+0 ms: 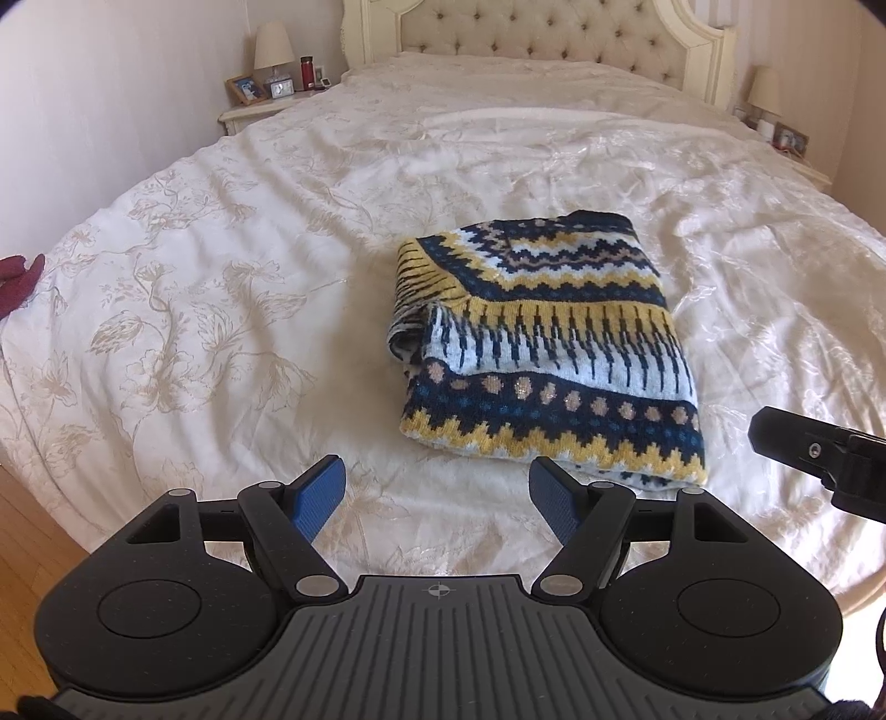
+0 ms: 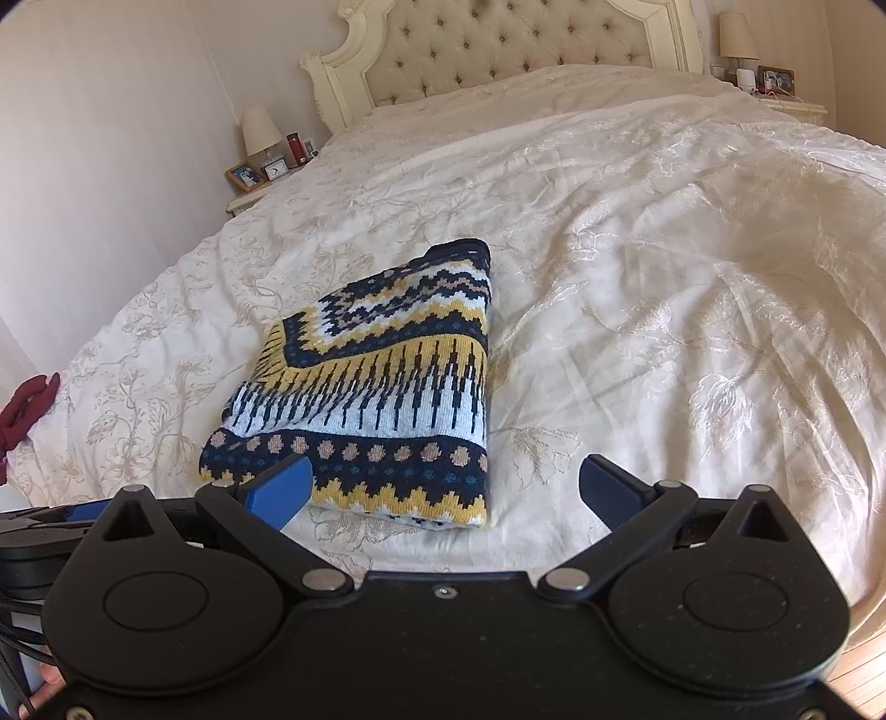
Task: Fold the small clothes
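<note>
A patterned knit sweater (image 1: 542, 343) in navy, yellow and white lies folded into a compact rectangle on the cream bedspread (image 1: 221, 277). In the right wrist view the same sweater (image 2: 376, 387) sits just ahead and left of centre. My left gripper (image 1: 437, 498) hovers open above the bedspread, short of the sweater's near edge, nothing between its blue pads. My right gripper (image 2: 443, 487) is open too, its left pad over the sweater's near hem without gripping it. Part of the right gripper (image 1: 819, 448) shows at the right edge of the left wrist view.
A dark red garment (image 1: 19, 282) lies at the bed's left edge, also seen as the red garment (image 2: 27, 410). Bedside tables with lamps (image 1: 271, 52) stand on both sides of the tufted headboard (image 1: 531, 33). Wooden floor (image 1: 27, 554) shows below the bed's near edge.
</note>
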`<act>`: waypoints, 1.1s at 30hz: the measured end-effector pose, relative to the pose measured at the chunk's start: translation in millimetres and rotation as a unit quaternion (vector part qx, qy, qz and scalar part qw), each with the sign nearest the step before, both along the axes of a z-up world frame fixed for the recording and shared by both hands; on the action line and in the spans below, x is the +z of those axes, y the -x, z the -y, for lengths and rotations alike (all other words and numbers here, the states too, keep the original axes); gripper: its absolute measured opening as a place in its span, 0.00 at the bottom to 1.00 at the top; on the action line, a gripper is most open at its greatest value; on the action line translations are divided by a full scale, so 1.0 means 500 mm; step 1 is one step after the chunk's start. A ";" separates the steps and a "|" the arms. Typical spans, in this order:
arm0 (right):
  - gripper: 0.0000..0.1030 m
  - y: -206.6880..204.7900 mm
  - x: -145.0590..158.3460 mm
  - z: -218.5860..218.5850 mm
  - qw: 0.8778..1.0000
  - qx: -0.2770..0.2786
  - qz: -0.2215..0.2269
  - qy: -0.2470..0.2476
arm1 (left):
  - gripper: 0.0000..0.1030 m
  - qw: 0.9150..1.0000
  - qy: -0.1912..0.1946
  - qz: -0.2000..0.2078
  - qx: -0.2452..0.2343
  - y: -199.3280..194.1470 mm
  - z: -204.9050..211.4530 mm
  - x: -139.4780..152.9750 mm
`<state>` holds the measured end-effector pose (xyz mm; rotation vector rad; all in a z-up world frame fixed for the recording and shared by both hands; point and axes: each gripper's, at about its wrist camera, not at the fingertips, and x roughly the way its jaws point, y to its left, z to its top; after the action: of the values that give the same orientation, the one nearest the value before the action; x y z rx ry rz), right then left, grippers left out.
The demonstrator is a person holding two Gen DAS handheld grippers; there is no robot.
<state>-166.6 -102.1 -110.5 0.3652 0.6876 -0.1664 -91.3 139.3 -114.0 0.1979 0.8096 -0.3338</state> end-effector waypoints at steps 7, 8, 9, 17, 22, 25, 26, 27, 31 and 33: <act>0.99 -0.004 -0.003 -0.004 1.000 0.003 -0.003 0.002 | 0.70 1.000 0.003 -0.003 0.002 -0.004 -0.001 0.000; 0.99 -0.004 -0.003 -0.004 1.000 0.003 -0.003 0.002 | 0.70 1.000 0.004 -0.004 0.002 -0.004 -0.001 -0.001; 0.99 -0.005 -0.004 -0.004 1.000 0.002 -0.003 0.002 | 0.70 1.000 0.005 -0.005 0.001 -0.005 -0.001 -0.001; 0.99 -0.014 -0.008 -0.005 1.000 0.004 -0.010 0.002 | 0.70 1.000 0.009 -0.013 -0.001 -0.012 0.000 -0.005; 0.99 -0.022 -0.008 -0.006 1.000 0.005 -0.010 0.003 | 0.70 1.000 0.012 -0.017 -0.002 -0.018 0.001 -0.007; 0.99 -0.023 -0.008 -0.006 1.000 0.005 -0.009 0.003 | 0.70 1.000 0.010 -0.015 -0.001 -0.020 0.002 -0.007; 0.99 -0.026 -0.009 -0.006 1.000 0.005 -0.009 0.002 | 0.70 1.000 0.010 -0.015 0.000 -0.021 0.002 -0.008; 0.99 -0.028 -0.010 -0.006 1.000 0.006 -0.010 0.002 | 0.70 1.000 0.010 -0.016 0.000 -0.024 0.001 -0.008; 0.99 -0.034 -0.013 -0.005 1.000 0.007 -0.012 -0.001 | 0.70 1.000 0.011 -0.020 0.001 -0.031 0.003 -0.011; 0.99 -0.037 -0.015 -0.004 1.000 0.008 -0.012 -0.002 | 0.70 1.000 0.010 -0.020 0.000 -0.033 0.004 -0.012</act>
<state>-148.3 -100.3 -117.7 0.3621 0.7152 -0.1554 -74.6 137.4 -120.0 0.1720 0.8458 -0.3461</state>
